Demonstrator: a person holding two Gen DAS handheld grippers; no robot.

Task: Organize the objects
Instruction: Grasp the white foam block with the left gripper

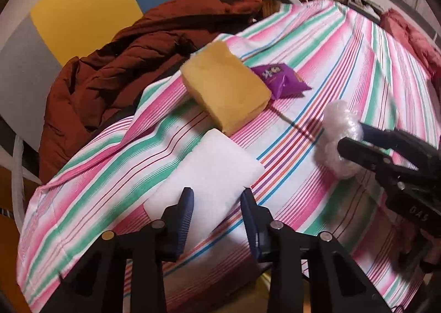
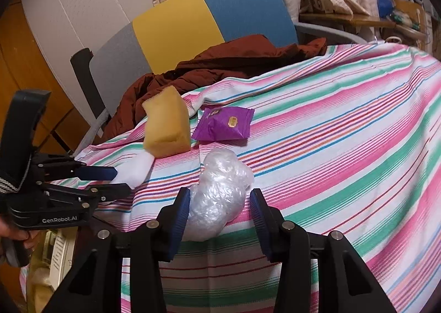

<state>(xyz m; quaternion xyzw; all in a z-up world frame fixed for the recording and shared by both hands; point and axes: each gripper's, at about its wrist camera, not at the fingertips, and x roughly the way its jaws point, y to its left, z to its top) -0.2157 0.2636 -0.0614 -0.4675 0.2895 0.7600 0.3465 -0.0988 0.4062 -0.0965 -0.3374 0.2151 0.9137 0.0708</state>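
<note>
A white foam block (image 1: 209, 164) lies on the striped cloth, and its near corner sits between the fingers of my left gripper (image 1: 217, 197), which looks shut on it. The right wrist view shows that left gripper (image 2: 121, 182) at the left, pinching the white block (image 2: 140, 166). My right gripper (image 2: 219, 194) is shut on a crumpled ball of clear plastic wrap (image 2: 220, 183). From the left wrist view, the right gripper (image 1: 351, 136) and the plastic ball (image 1: 336, 133) appear at the right. A yellow sponge (image 1: 226, 87) sits just beyond the white block. A purple snack packet (image 1: 281, 78) lies beside it.
The pink, green and white striped cloth (image 1: 344, 51) covers a rounded surface that drops away at the near edge. A rust-brown jacket (image 1: 124, 64) is heaped on a chair with a grey, yellow and blue back (image 2: 193, 15). A red cloth (image 1: 408, 34) lies far right, before cluttered shelves.
</note>
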